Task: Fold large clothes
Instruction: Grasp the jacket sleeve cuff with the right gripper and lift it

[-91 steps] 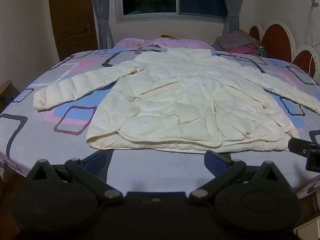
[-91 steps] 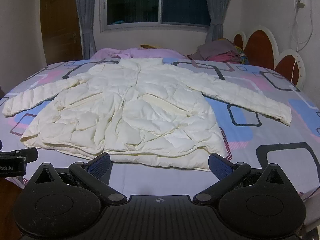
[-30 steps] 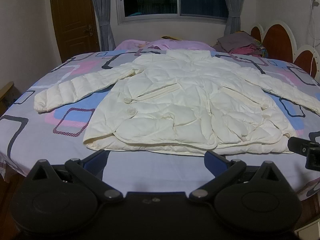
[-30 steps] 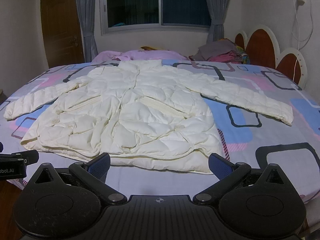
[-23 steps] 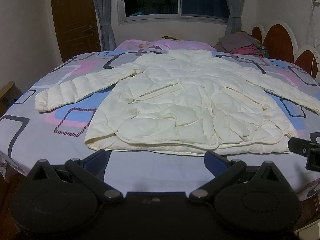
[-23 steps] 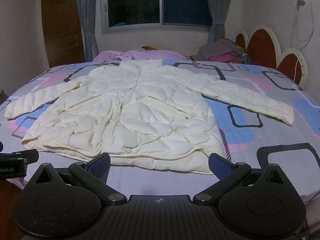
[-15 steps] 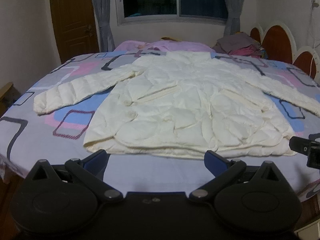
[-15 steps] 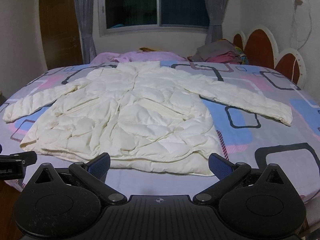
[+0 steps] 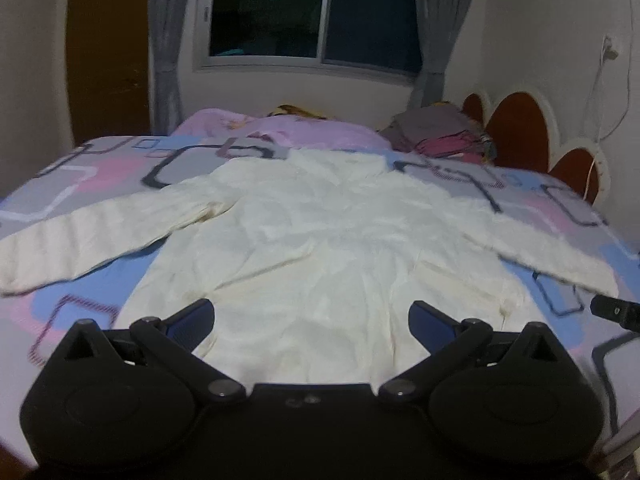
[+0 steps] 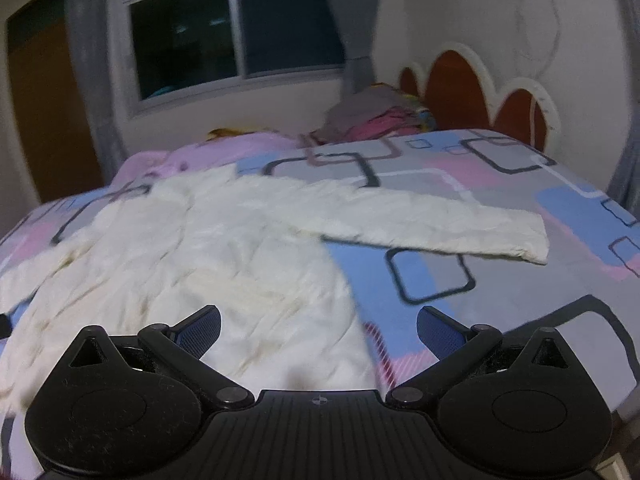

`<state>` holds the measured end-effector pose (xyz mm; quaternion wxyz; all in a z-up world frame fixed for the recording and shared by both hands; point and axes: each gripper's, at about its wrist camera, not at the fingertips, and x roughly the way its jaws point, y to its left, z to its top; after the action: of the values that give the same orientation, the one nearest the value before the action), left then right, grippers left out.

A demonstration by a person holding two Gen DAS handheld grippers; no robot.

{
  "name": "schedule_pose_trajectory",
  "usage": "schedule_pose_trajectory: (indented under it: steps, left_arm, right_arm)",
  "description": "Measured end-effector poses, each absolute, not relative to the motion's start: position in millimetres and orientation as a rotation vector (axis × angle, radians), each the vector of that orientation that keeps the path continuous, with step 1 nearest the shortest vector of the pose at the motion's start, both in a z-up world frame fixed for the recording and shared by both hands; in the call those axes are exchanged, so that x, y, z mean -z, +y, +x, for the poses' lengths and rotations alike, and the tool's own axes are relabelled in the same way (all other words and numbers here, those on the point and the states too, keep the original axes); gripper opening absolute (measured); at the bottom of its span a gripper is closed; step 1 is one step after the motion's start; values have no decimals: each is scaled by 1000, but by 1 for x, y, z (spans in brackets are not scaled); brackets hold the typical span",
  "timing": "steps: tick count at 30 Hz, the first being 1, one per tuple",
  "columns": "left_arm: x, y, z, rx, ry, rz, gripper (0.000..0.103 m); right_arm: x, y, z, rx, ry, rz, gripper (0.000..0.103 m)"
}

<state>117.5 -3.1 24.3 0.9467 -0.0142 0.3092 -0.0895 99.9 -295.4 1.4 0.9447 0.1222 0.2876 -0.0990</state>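
The left gripper (image 9: 311, 316) has its jaws spread wide and holds nothing. It hangs over the near edge of the bed (image 9: 60, 320), above the bottom hem of the white puffy jacket (image 9: 320, 248). The right gripper (image 10: 318, 326) is spread wide too, with nothing between its blue pads (image 10: 438, 330). It sits over the jacket's bottom corner on the right side, close to the near edge.

The bed has a cover with pink, blue and grey squares. A pink blanket (image 9: 304, 130) lies bunched at the far edge, just past the jacket's collar. A pile of folded clothes (image 9: 438, 132) sits in the far right corner, by the red and white headboard (image 9: 518, 130). Behind the bed are a dark window (image 9: 312, 8) with grey curtains (image 9: 166, 48) and a brown door (image 9: 108, 52). Nothing lies on top of the jacket.

The jacket is spread flat in the middle of the bed, front up. Its left sleeve (image 9: 92, 236) reaches toward the left edge. Its right sleeve (image 10: 432, 226) stretches out straight toward the right edge. The pictures are a bit blurry.
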Motion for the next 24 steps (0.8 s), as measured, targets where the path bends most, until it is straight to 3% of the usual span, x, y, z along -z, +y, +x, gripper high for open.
schedule_pose_trajectory:
  steps: [14,15,16,24]
  left_arm:
    - [9,-36,270,310,728,13,103]
    - [10,-40,275,319,735,15,103]
    - [11,-45,279,325,739,10,103]
    - [19,-78,303,296,750,6,103]
  right_arm:
    - [-5,-376,175,480,536,330,102]
    - [-3,-384,177,496,541,338,91]
    - [1,-392,181,505,553,354,70]
    - [50,-496,195,601,591,606,68]
